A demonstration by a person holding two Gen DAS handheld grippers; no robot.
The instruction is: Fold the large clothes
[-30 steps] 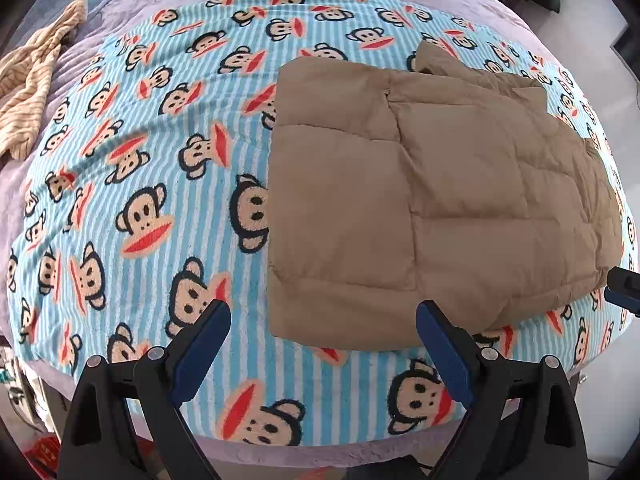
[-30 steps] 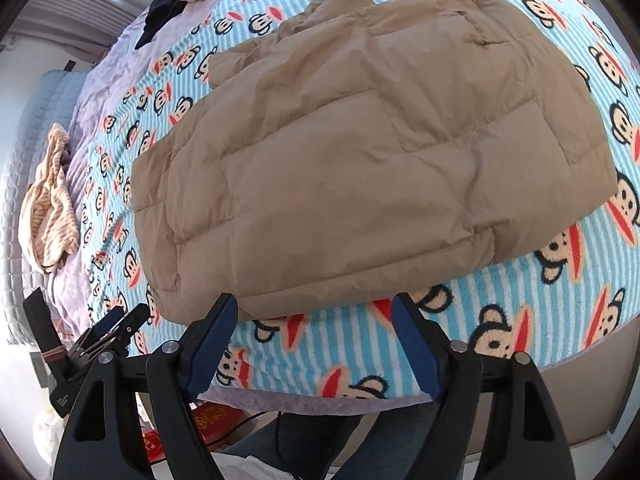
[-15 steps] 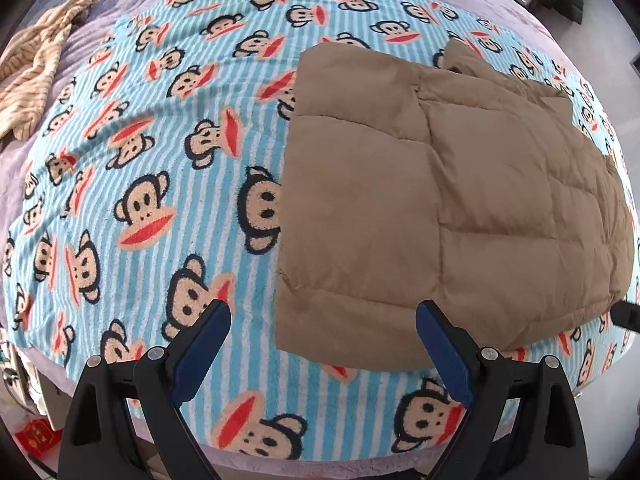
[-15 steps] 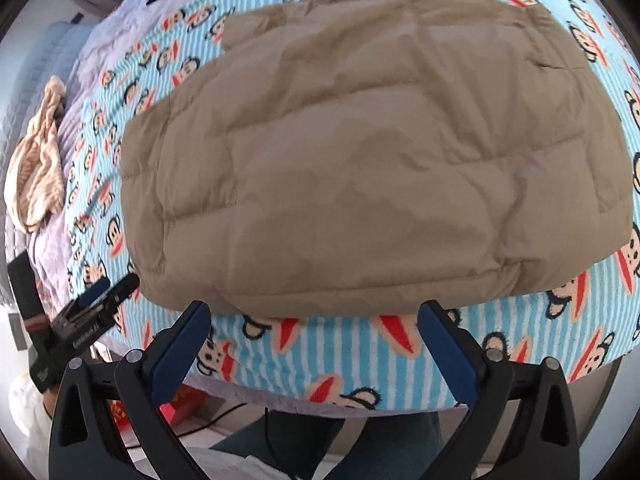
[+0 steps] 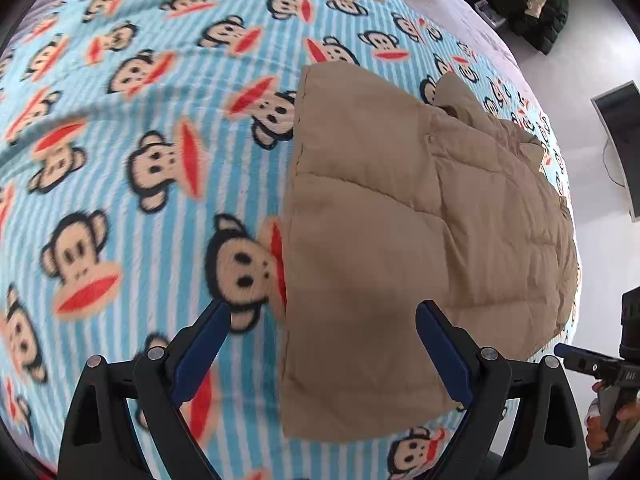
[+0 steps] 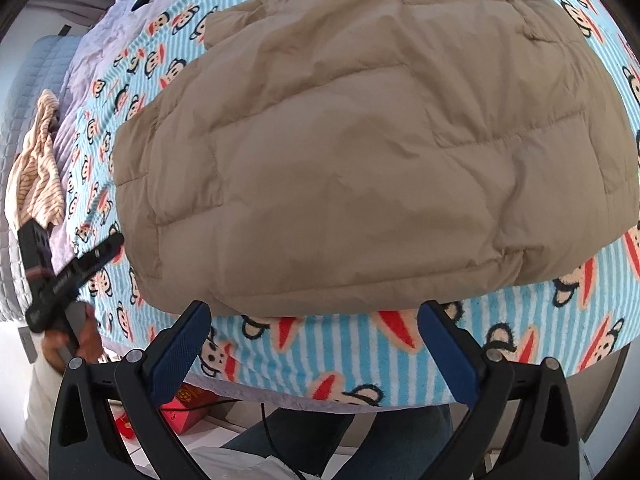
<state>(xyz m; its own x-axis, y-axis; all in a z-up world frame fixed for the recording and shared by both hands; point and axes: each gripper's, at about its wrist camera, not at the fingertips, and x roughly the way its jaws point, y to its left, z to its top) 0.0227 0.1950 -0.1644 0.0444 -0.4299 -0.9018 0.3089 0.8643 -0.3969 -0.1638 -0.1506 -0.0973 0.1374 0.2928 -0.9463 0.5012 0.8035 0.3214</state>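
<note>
The folded tan jacket (image 6: 360,152) lies near the front edge of the monkey-print blanket (image 5: 132,184). The left gripper (image 5: 322,354), closer than a second ago, hovers wide open, empty, over its near-left corner. The right gripper (image 6: 316,356) (now fully spread) holds nothing, over the blanket's front edge.

Quilted jacket (image 6: 360,152): matt tan cloth, lightly creased. Blanket (image 5: 152,184) beneath fingers (image 5: 202,350): fuzzy fleece. Fingers: matt black plastic, blue textured pads.

A bed (image 5: 460,8) carries a monkey-print blanket (image 5: 160,160) under a tan quilted jacket (image 6: 360,160).
</note>
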